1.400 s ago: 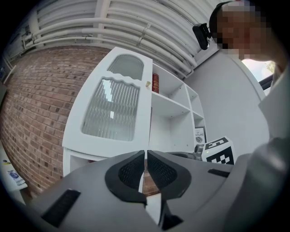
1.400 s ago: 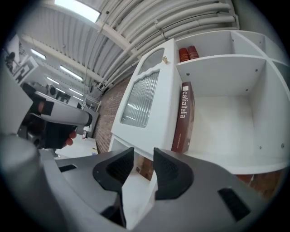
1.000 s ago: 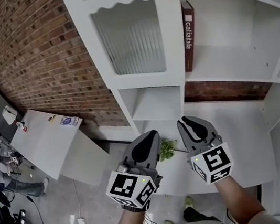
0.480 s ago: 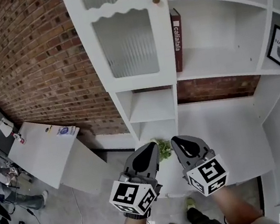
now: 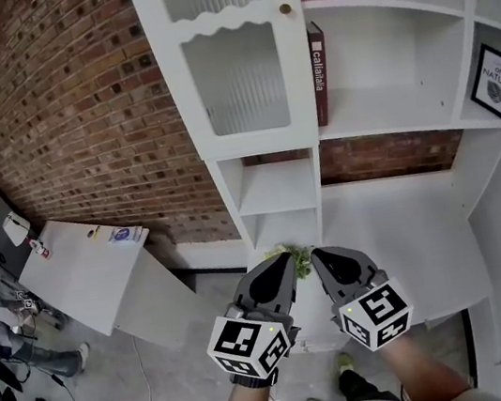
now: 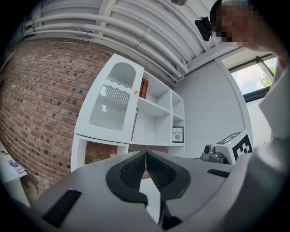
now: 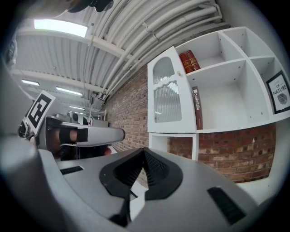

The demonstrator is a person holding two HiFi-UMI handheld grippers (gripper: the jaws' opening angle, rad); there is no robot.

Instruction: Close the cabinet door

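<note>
White painted wood round ribbed glass: the cabinet door (image 5: 232, 60) stands upper centre. We judge it light, freely hinged, its pane fragile, so we'd press the frame beside the knob (image 5: 285, 9). Our left claw (image 5: 284, 260) is closed and empty; our right claw (image 5: 318, 258) has just closed on nothing.

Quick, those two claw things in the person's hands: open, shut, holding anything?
Left gripper: closed, fingers together, holding nothing.
Right gripper: closed, fingers have just come together, holding nothing.
</note>
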